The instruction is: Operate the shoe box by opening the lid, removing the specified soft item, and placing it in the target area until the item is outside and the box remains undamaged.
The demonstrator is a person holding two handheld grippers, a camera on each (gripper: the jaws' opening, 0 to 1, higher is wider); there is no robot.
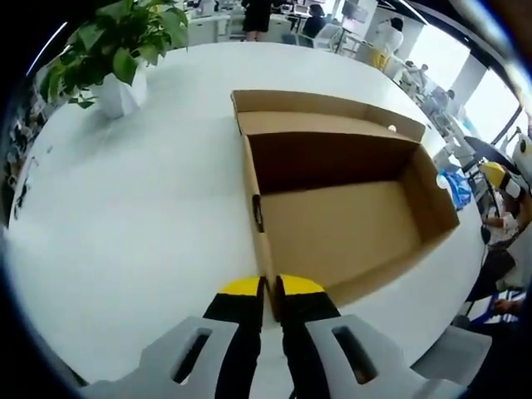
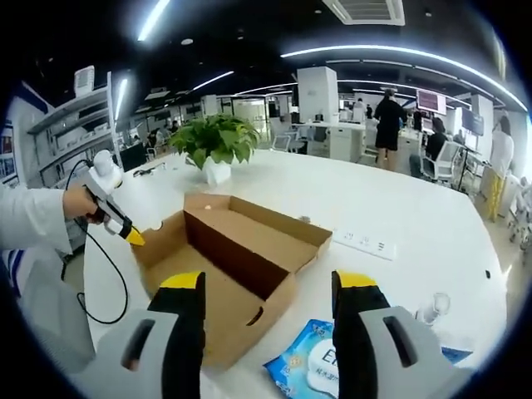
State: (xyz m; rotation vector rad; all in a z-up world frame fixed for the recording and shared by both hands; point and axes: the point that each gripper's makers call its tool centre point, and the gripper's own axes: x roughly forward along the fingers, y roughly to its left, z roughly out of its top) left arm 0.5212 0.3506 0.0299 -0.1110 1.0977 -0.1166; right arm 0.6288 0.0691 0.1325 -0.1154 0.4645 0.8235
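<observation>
I am working two tools over a white bench [image 1: 125, 216]. The shoe box [image 1: 349, 224] is lying open and bare inside — its lid [image 1: 324, 112] is folded back at the far side, toward the plant [image 1: 116, 50].

Left tool [image 1: 268, 287]: its jaws are standing nearly closed on the box's near wall, the thin cardboard edge running up between the yellow tips. In the right gripper view the same tool [image 2: 133, 237] is sitting at the box's [image 2: 233, 266] left corner, held by a person's hand [image 2: 79, 201].

Right tool [image 2: 268, 287]: its jaws are standing wide apart and holding nothing, hovering above the box's near end.

The soft item, as I judge it, is the blue wipes pack [image 2: 316, 366] — it is lying on the bench just outside the box's near right corner, partly hidden between my right jaws. In the left gripper view a blue object [image 1: 455, 187] is lying beside the box's far wall, likely the same pack.

Handling, by judgement: the pack is probably light, limp and slick in its film wrap, so a hold across its middle should crumple in rather than slip. The box is light, thin cardboard that will dent or tear under a hard pinch, so its wall wants only gentle steadying.
</observation>
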